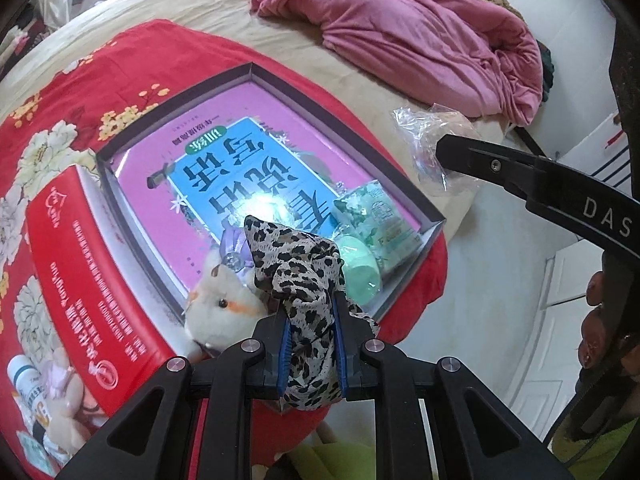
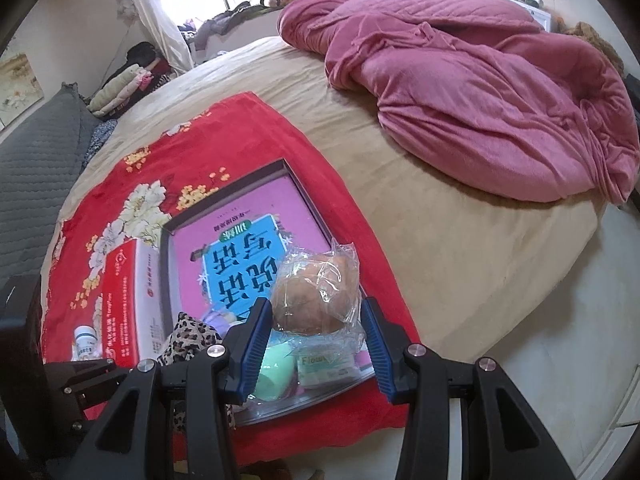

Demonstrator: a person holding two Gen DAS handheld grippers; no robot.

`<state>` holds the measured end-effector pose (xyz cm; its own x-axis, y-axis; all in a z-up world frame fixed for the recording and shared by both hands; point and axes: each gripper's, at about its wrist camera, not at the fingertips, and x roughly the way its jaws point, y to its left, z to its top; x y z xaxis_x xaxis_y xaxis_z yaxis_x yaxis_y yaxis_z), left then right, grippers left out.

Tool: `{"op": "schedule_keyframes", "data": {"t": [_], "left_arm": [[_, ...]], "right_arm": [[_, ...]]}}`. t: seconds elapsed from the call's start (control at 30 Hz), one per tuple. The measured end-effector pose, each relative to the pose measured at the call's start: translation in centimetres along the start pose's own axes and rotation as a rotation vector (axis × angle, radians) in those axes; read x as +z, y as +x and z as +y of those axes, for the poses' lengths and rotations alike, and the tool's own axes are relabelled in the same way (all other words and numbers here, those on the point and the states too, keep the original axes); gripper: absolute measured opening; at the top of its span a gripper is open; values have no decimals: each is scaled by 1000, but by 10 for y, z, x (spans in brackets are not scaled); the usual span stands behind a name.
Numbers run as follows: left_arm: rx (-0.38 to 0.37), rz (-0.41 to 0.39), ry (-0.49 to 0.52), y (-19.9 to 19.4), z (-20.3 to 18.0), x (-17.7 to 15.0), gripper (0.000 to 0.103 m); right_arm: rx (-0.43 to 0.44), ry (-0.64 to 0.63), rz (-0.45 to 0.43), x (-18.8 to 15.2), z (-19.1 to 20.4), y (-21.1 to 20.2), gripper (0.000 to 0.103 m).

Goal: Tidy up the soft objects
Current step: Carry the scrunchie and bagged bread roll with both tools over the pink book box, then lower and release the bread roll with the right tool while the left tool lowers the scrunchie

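Your work sits on a tan bed (image 2: 460,240), with a crumpled pink quilt (image 2: 480,92) heaped at its far side and a red floral blanket (image 2: 132,184) spread over the near corner. On that blanket lies a shallow dark-walled tray (image 1: 256,74) with a glossy pink and blue printed bottom, and a red box (image 1: 84,264) stands just beside its left wall. At the tray's near end you already have a white plush toy (image 1: 224,308) in the left corner, a pale green soft roll (image 1: 360,268) and a green-printed packet (image 1: 384,220) next to it toward the right. Your left gripper (image 1: 312,340) is pinched tight on a leopard-print cloth (image 1: 296,264), whose free end stands up over the tray between the plush toy and the green roll. Your right gripper (image 2: 316,336) carries a brownish round bun in crinkled clear wrap (image 2: 316,296) between its blue pads (image 2: 256,340), above the tray's near right corner; whether both pads actually press on the wrap you cannot tell from here. A small white bottle (image 2: 85,342) stands on the blanket left of the red box.
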<state>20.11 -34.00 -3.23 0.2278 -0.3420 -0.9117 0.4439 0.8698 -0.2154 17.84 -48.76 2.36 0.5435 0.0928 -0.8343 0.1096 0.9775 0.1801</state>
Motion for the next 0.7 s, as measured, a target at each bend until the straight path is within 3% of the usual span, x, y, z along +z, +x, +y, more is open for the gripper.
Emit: {"op": "schedule_keyframes", "data": {"t": [0.7], "left_arm": [[-15, 22, -17, 25, 17, 8, 18]], "right_arm": [[13, -56, 46, 12, 16, 59, 46]]}}
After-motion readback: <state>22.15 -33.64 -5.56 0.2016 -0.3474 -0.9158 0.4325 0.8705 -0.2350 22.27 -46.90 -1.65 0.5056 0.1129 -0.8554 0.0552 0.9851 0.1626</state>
